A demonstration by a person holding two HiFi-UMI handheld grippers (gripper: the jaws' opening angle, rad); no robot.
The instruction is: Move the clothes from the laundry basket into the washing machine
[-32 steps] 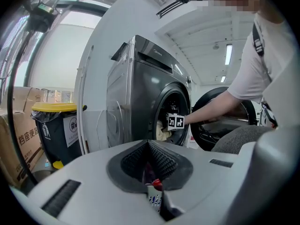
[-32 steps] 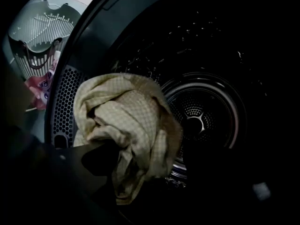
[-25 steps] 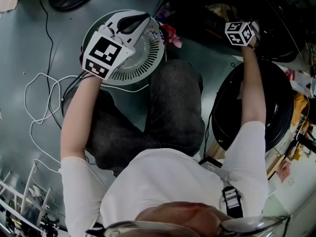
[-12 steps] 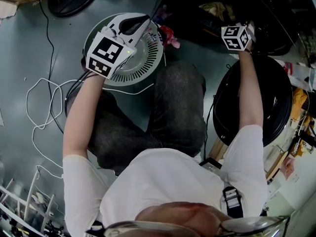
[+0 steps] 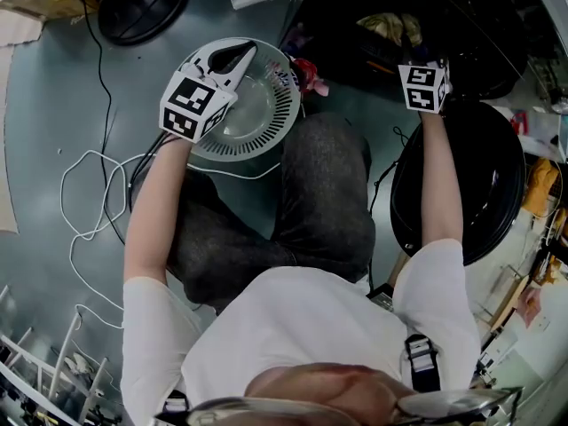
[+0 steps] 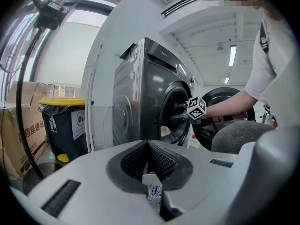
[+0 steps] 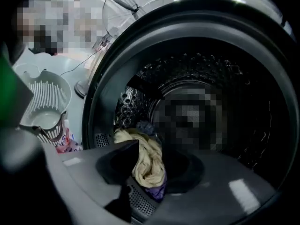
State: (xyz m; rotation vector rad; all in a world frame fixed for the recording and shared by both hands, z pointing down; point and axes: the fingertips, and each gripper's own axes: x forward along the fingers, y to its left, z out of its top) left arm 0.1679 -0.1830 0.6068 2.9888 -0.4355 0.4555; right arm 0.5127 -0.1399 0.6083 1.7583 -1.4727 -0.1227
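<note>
**Head view.** Your left gripper [image 5: 240, 54] hangs over the laundry basket [image 5: 288, 114], with its tips just inside the far rim. The basket floor under it looks bare. A small pink-and-red piece [image 5: 306, 69] lies just outside the rim, to the right of those tips, between the basket and the washing machine [image 5: 355, 25]. Your right gripper [image 5: 417, 60] is up at the mouth of the drum [image 5: 461, 7], well apart from that piece. So I judge your left hand the nearer one for it. The piece is bunched, and I can't make out a long axis. A yellow cloth [image 5: 390, 27] already lies in the drum, just ahead of the right gripper. The door [image 5: 479, 193] stands swung open below your right forearm.

**Left gripper view.** Your left jaws stand together, tip against tip. A little white tag [image 6: 152, 187] with coloured print shows low between them. I can't tell whether it belongs to the gripper, and no garment is in the grip. The machine stands ahead and to the right of the tips. The pink-and-red piece is out of this view.

**Right gripper view.** Your right jaws have just been closing and now stand a narrow gap apart, with the pads on nothing. Through the gap you see the yellow cloth, soft and crumpled, heaped at the drum's lip beyond the tips. A purple piece [image 7: 158, 191] lies under it. Far off to the left of the jaws, the pink-and-red piece lies at the foot of the basket. It is thin printed fabric and likely limp.
</note>
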